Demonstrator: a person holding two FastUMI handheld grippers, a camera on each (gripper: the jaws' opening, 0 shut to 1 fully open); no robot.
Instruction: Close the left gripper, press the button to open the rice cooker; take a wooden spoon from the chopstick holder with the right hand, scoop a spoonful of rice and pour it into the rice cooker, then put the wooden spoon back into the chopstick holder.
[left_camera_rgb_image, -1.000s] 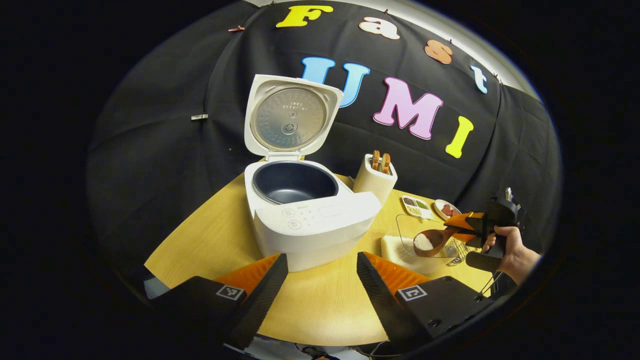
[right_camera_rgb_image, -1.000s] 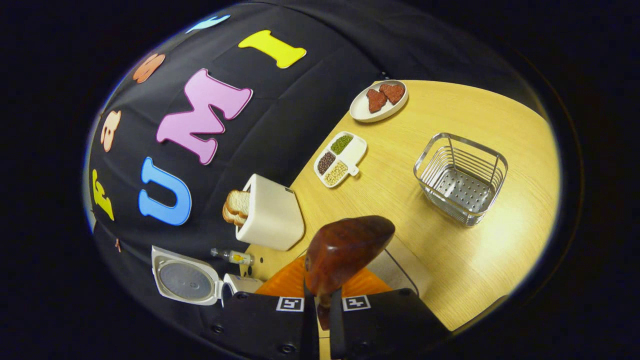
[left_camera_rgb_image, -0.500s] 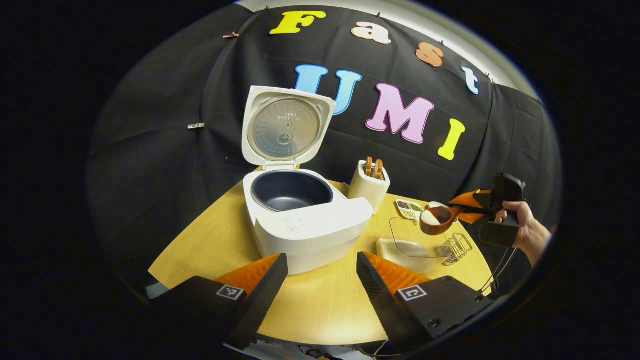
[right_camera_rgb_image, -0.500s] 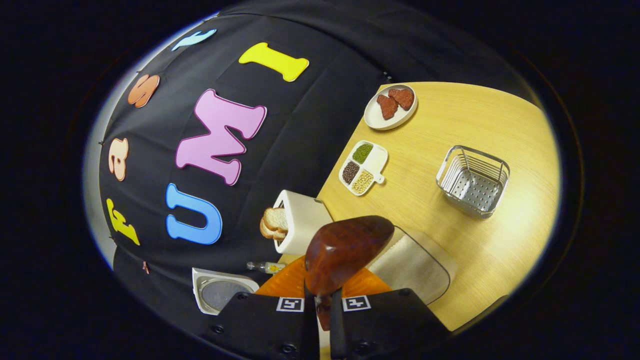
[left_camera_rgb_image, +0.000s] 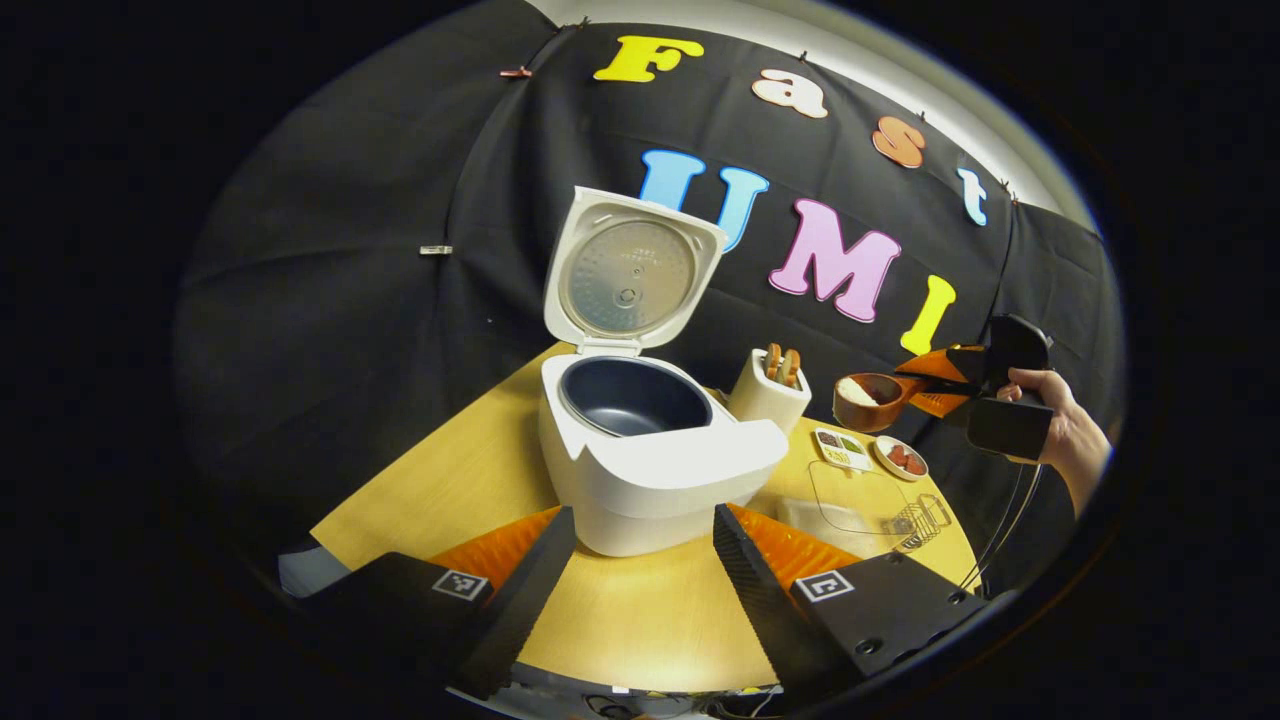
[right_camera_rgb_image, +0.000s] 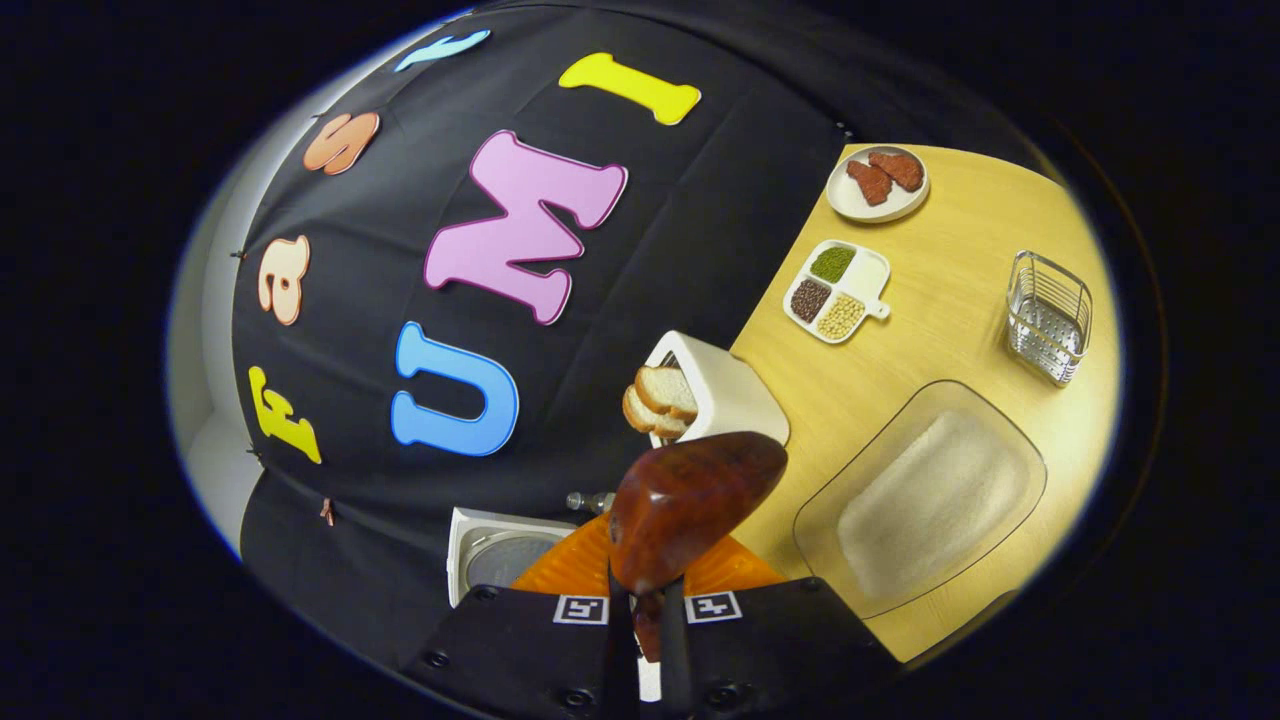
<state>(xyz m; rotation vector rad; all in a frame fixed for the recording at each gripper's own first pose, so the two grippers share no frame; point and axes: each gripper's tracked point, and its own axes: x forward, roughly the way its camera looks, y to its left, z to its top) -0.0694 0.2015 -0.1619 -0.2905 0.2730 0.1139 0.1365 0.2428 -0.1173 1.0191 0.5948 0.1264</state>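
In the left gripper view, the left gripper (left_camera_rgb_image: 640, 560) has its fingers spread apart, holding nothing. Straight ahead of them sits the rice cooker (left_camera_rgb_image: 650, 455), lid up. Far to their right, the right gripper (left_camera_rgb_image: 935, 380) carries the wooden spoon (left_camera_rgb_image: 868, 400) with rice in it.

In the right gripper view, the fingers are clenched on the spoon's thin handle, bowl just ahead. The spoon looks stiff and light. Loose rice may spill, so I think it must stay level.
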